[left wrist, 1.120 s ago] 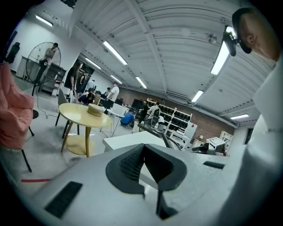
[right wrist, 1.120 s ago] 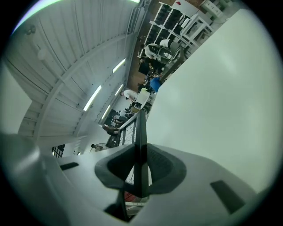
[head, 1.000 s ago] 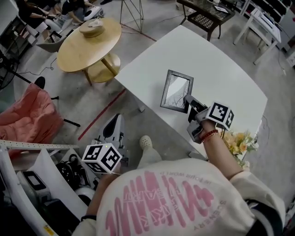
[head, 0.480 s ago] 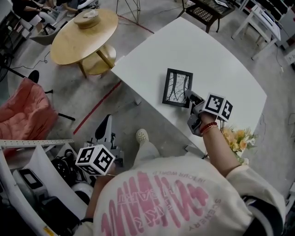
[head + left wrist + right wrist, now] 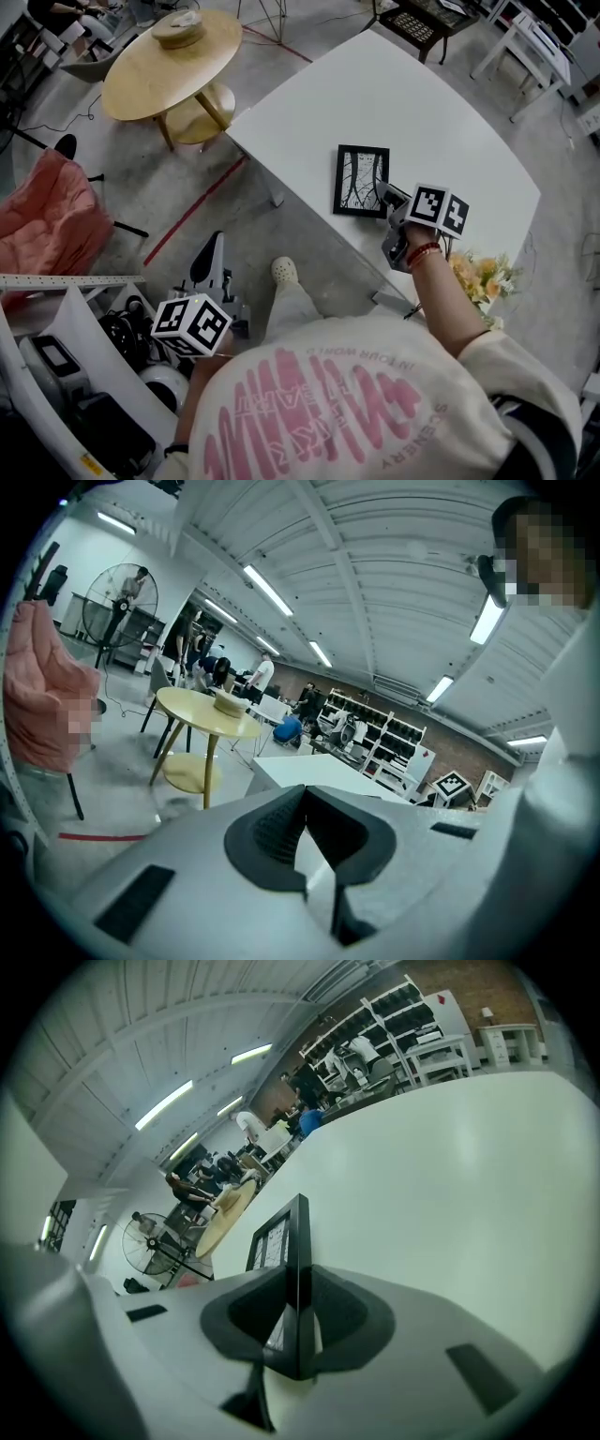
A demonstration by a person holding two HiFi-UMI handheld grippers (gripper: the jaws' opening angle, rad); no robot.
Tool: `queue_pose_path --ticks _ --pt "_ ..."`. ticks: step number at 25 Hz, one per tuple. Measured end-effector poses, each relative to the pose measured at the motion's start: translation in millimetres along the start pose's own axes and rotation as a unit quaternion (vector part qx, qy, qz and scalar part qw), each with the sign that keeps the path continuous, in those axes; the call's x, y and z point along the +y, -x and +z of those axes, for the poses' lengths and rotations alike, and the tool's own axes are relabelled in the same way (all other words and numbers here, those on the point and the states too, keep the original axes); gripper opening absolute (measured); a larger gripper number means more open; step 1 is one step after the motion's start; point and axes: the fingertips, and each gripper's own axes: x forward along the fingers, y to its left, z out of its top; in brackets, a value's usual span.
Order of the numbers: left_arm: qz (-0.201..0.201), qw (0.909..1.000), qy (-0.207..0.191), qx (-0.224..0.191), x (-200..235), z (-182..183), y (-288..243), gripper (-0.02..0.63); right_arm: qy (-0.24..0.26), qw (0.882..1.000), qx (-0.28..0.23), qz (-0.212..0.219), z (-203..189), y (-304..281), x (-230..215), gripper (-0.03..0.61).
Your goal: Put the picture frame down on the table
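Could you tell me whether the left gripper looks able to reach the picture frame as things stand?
Probably not yet: the left gripper hangs low at the person's left, off the white table, while the picture frame, clamped by the right gripper, is near its edge. Nothing blocks it.
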Motion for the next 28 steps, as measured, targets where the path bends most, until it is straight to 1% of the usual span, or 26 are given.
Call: queue_pose_path --ticks 5,10,15,20,26,28 --pt "0.006 1.0000 0.001 -0.002 -0.5 0.6 3.1 0.003 0.017 0.999 0.015 -0.024 -1.6 -2.0 -1.9 0.091" --pt "0.009 0.9999 0.000 -0.005 -3.2 3.5 2.3 0.003 0.030 0.999 0.024 -0.029 0.3 -7.0 1.9 0.091" --pt "0.007 1.0000 0.003 -0.004 -6.6 0.5 1.2 0.003 0.033 0.998 0.031 -0.039 -2.7 -6.0 -3.0 0.092" --pt "0.007 1.0000 0.002 -0.005 -10.4 -1.4 0.3 0.003 0.066 0.996 0.031 -0.059 -2.2 -4.8 -8.2 0.094" --pt "0.014 0.9999 -0.002 0.002 -10.7 -3.9 3.6 0.003 0.124 0.987 0.043 -0.089 -4.8 -3.2 -11.7 0.095" --pt "0.015 0.9999 -0.002 0.001 -10.2 -3.2 3.5 0.003 0.133 0.986 0.045 -0.092 -5.2 -4.7 -12.3 0.093"
